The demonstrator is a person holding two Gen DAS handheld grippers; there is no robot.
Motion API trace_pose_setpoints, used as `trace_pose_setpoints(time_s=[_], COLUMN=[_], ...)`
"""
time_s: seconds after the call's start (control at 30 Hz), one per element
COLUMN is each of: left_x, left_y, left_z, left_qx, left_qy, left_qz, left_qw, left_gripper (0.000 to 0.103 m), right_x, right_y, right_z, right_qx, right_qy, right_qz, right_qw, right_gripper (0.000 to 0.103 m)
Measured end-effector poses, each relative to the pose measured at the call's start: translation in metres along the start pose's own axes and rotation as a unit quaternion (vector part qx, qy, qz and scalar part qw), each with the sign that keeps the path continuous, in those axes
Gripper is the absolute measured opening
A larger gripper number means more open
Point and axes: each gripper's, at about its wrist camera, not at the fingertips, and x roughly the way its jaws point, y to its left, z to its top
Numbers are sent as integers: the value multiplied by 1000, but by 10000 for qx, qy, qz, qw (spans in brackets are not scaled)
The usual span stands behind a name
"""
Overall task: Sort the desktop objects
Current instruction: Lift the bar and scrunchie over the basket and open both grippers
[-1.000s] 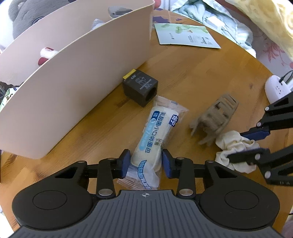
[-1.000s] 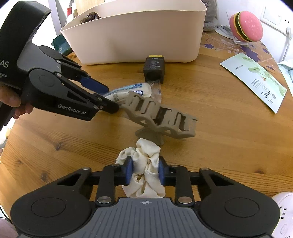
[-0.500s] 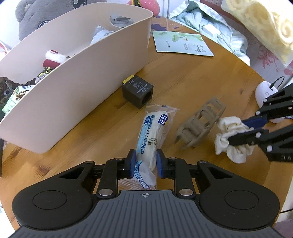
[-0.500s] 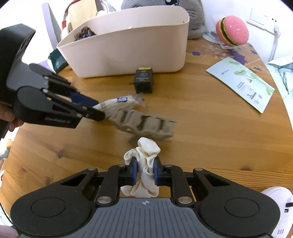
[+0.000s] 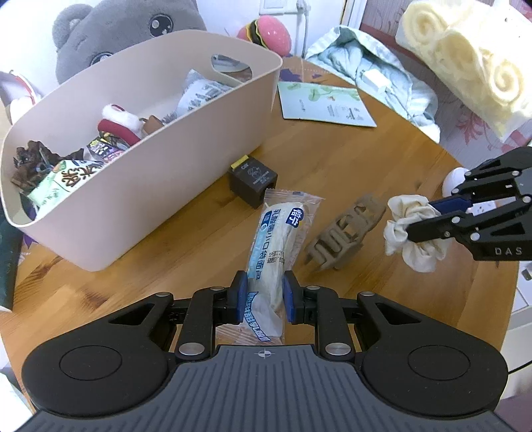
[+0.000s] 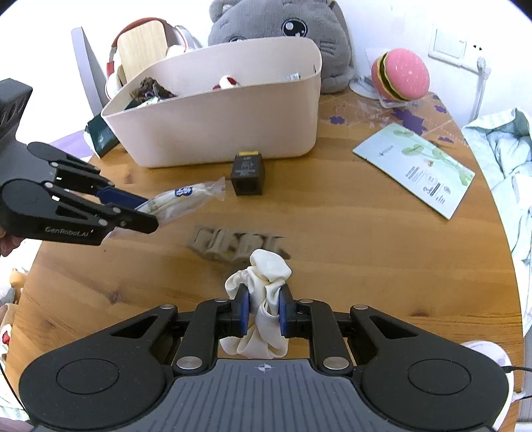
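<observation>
Left hand-held gripper [image 5: 265, 296], bottom centre of the left wrist view: clenched on the wrapped bread roll [image 5: 277, 242], pads pinching the near third of the packet, far end jutting toward mid-frame, apparently clear of the desk [image 5: 382, 159]. Likely light and squashy inside a slick, crinkly film; prone to sliding or sagging if pinched only by the sealed tail, so best taken across the padded body, as now.

Right hand-held gripper [image 6: 263, 310], bottom centre of the right wrist view: grasping the cream scrunchie [image 6: 264, 292], fabric bunched between the pads and spilling above and below. Soft, weightless, forgiving; any fold gives purchase, nothing to break.

Left on the desk, mid-frame: a tan hair claw [image 5: 342, 234], rigid, toothed, probably brittle at the hinge, blurred in the right wrist view; just beyond, a small black cube [image 6: 247, 174] with a yellow label, near the wall of the beige bin [image 5: 186, 166]. Bin in the upper left, already holding snack packets and a red-and-white plush item.

Round wooden desk, smooth and varnished, a leaflet [image 6: 415, 169] toward the upper right. Around it: a grey plush toy [image 6: 282, 30], a burger-shaped toy [image 6: 402, 74], rumpled pale-green cloth at the right edge.
</observation>
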Motion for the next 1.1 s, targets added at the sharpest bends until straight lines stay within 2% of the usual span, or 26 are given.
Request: trace_pose_setpoints(time_s=[0.37, 0.6, 1.1], left_x=[-45, -75, -116], left_y=[10, 22, 71], left_z=[3, 15, 57], left_qx=[-199, -328, -850], left_qy=[-440, -790, -1413], left_qz=[-9, 114, 862], left_qw=[9988, 9963, 9825], left_gripper=[23, 23, 23], right_x=[-27, -46, -73], right_y=[5, 8, -4], right_z=[21, 44, 114], right_qx=[-61, -191, -534], right_qy=[-413, -719, -1467], right_qz=[-23, -62, -411], right_qw=[9991, 9972, 9869], right_gripper=[16, 16, 16])
